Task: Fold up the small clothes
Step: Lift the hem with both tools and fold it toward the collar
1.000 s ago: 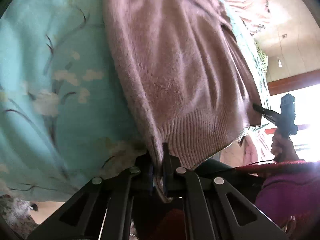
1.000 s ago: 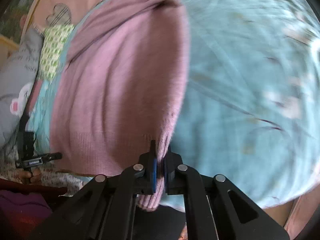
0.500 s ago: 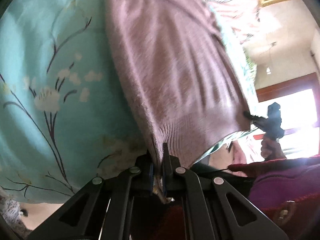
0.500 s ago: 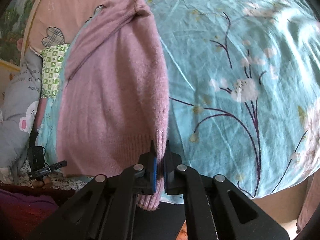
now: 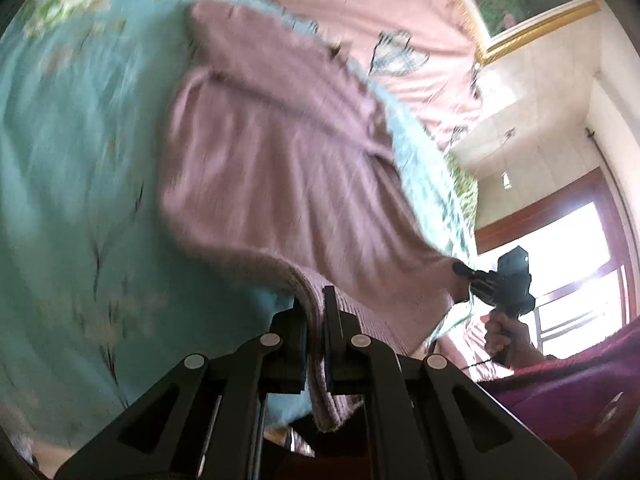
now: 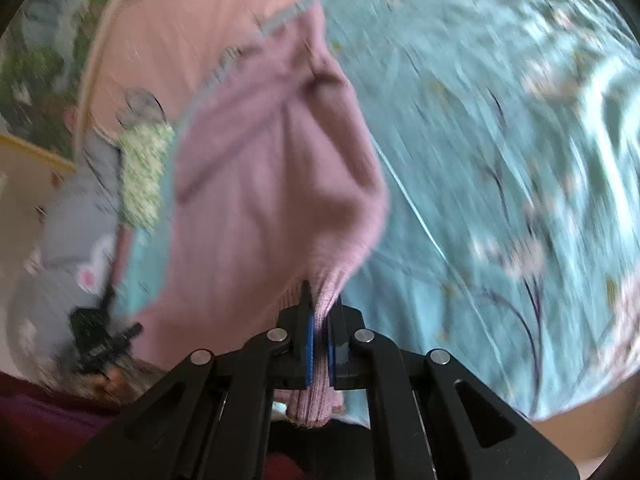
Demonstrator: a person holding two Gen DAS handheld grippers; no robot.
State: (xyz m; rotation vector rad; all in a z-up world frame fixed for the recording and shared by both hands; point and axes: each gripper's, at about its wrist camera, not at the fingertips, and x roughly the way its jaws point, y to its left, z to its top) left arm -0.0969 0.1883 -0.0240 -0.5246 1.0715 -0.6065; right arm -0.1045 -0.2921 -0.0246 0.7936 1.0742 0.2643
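A mauve knitted sweater [image 5: 288,184] lies spread over the turquoise floral bedspread [image 5: 80,168] of a bed, its ribbed hem lifted off the cloth at the near side. The left gripper [image 5: 314,312] has its fingers pressed together on one corner of that ribbed hem — a short tail of knit hangs down below the fingers. In the right wrist view the right gripper [image 6: 320,316] pinches the opposite hem corner in the same way, the blue pads [image 6: 307,344] clamped on the ribbing and a stub of fabric poking out beneath.

From the left wrist view the right gripper also shows at the sweater's far hem corner, held by the person's right hand [image 5: 506,332], and the hem runs between the two grippers. Beyond the sweater, at the head of the bed, sits a pink pillow [image 5: 360,12] with plaid heart patches; a green-and-white checked cushion [image 6: 146,172] lies just beside the sweater's edge, with a grey pillow [image 6: 76,208] next to it. Both views are blurred — fine detail of the knit cannot be made out.
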